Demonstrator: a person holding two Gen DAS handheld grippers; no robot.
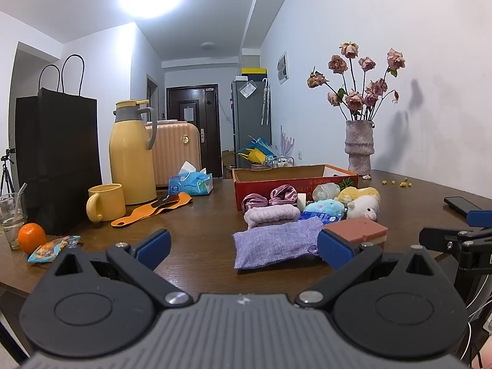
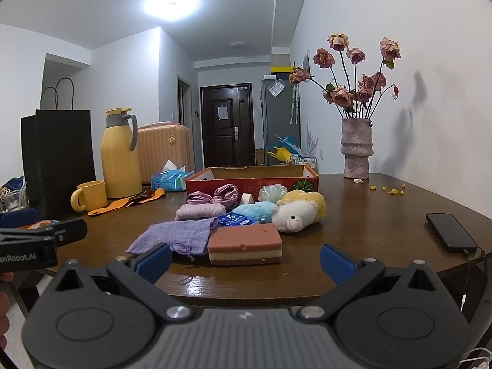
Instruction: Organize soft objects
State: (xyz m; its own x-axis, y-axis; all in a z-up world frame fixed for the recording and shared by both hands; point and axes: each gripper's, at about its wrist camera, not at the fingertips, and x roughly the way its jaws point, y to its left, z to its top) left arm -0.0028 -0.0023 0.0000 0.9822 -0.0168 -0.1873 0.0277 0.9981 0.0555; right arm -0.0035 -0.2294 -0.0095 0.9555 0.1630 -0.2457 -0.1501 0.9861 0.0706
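Soft things lie in a cluster on the brown table (image 2: 369, 224) in front of a red cardboard box (image 2: 252, 180): a purple drawstring pouch (image 2: 175, 235), a layered brown sponge (image 2: 244, 244), a folded lilac towel (image 2: 200, 210), a satin scrunchie (image 2: 215, 195), a blue plush (image 2: 255, 209) and a white and yellow sheep plush (image 2: 299, 210). My left gripper (image 1: 243, 249) is open and empty, near the pouch (image 1: 273, 241). My right gripper (image 2: 246, 261) is open and empty, just short of the sponge.
A yellow thermos (image 1: 132, 156), yellow mug (image 1: 106, 201), black paper bag (image 1: 57, 160), tissue pack (image 1: 190, 183) and orange (image 1: 30, 236) stand at the left. A vase of dried roses (image 2: 356, 147) is at the back right. A phone (image 2: 450, 230) lies at the right edge.
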